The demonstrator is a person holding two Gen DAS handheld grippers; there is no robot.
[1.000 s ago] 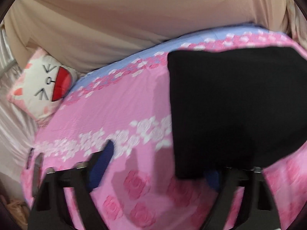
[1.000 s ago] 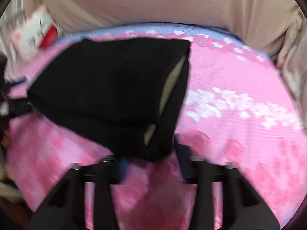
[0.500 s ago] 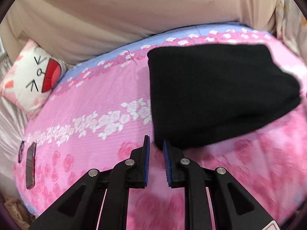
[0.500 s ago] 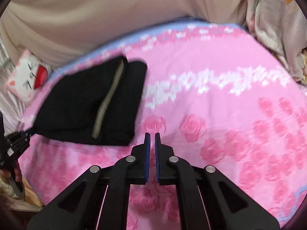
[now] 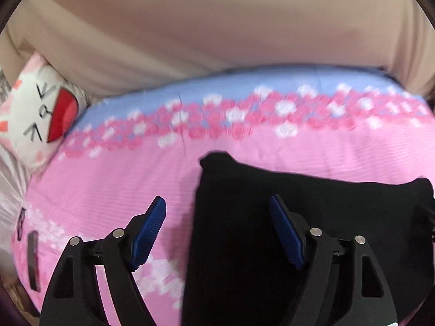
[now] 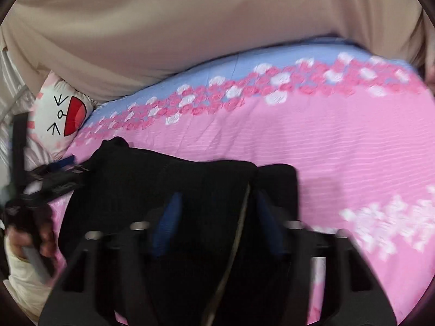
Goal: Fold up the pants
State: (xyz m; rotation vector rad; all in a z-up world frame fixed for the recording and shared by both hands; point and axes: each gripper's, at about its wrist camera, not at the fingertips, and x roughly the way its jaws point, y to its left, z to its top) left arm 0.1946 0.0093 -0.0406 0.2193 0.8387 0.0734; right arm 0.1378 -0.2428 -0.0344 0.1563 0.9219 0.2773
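Observation:
Black folded pants (image 5: pixel 326 217) lie on a pink rose-print bedspread (image 5: pixel 122 176). My left gripper (image 5: pixel 217 217) is open, its blue pads straddling the pants' left edge, right finger over the cloth. In the right wrist view the pants (image 6: pixel 163 184) fill the lower middle, with a pale inner band showing. My right gripper (image 6: pixel 217 217) is open low over the pants' right part, blue pads apart on either side of that band. The left gripper and the hand holding it show at the left edge (image 6: pixel 40 190).
A white cartoon-face pillow (image 5: pixel 40 114) lies at the bed's far left corner. A beige curtain (image 5: pixel 217 27) hangs behind the bed. Dark flat items (image 5: pixel 32 258) lie near the bed's left edge. Open bedspread extends to the right (image 6: pixel 353 149).
Half a second ago both grippers were shut and drawn back from the pants. Now both are open and have moved forward over the pants' edges.

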